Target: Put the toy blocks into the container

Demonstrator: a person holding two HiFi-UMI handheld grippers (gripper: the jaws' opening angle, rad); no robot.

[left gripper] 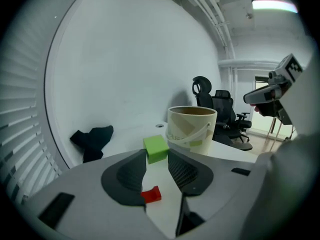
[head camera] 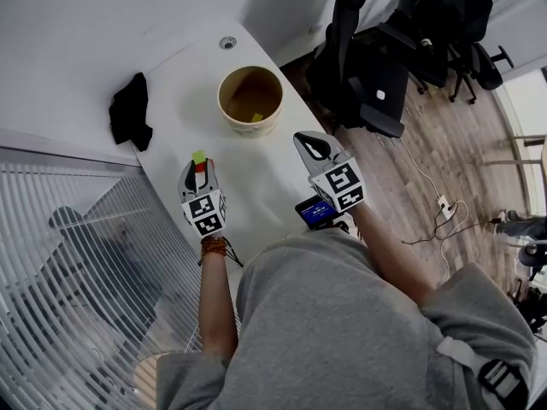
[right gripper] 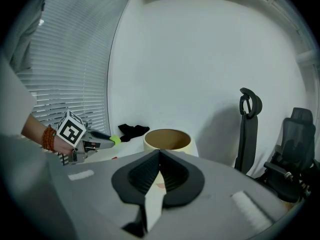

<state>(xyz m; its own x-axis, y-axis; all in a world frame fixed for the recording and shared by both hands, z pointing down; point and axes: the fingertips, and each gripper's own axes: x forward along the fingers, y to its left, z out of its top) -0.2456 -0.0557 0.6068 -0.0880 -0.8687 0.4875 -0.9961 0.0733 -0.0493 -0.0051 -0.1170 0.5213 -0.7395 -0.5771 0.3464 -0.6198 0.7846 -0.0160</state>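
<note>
The left tongs (left gripper: pixel 157 155) stand about half open, their ribbed pads clamped on a green block (left gripper: pixel 156 147) at the very tips and held clear of the white worktop (head camera: pixel 256 182). A red block (left gripper: pixel 151 194) lies on the worktop directly below them. The right tongs (right gripper: pixel 159 153) are pressed together, with nothing between them. Each pair carries a marker cube (head camera: pixel 206 213) printed with black-and-white coded squares. Behind the right one glows a small blue screen (head camera: pixel 315 212), its writing too small to read. In the head view a cream bucket (head camera: pixel 248 128) stands at 1 o'clock from the left tongs. A yellow-green block (head camera: pixel 256 117) lies inside it, and its faint side print cannot be read. A black cloth (head camera: pixel 130 111) lies at 9 o'clock of the bucket.
</note>
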